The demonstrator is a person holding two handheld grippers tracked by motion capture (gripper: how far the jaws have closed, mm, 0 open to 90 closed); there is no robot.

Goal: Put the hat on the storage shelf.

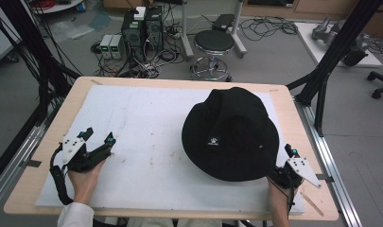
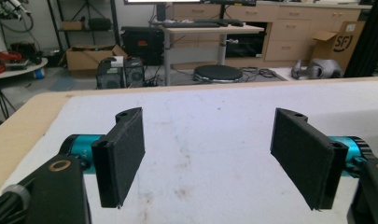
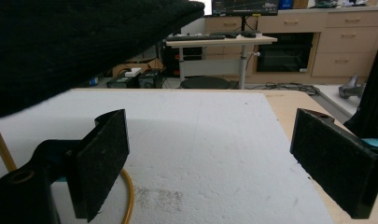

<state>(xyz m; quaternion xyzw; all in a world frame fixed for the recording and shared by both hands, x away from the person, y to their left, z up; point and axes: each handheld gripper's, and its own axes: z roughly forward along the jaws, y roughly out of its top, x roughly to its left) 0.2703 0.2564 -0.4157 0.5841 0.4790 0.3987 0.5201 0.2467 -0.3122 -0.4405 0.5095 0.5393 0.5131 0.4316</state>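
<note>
A black bucket hat (image 1: 230, 135) with a small white label rests on the right half of the white board (image 1: 151, 123). My right gripper (image 1: 284, 163) sits at the hat's near right edge, partly under the brim. In the right gripper view my right gripper (image 3: 214, 163) is open with only bare board between the pads, and the hat brim (image 3: 74, 42) hangs over the upper left. My left gripper (image 1: 100, 135) lies low over the board's near left part, far from the hat. In the left gripper view my left gripper (image 2: 214, 158) is open and holds nothing.
The board lies on a wooden table (image 1: 47, 142). Black frame posts (image 1: 321, 80) stand off the right edge, and cables hang at the left. Beyond the far edge are a stool (image 1: 213, 42) and computer boxes. A yellow cable (image 3: 127, 196) curls beside my right gripper's left jaw.
</note>
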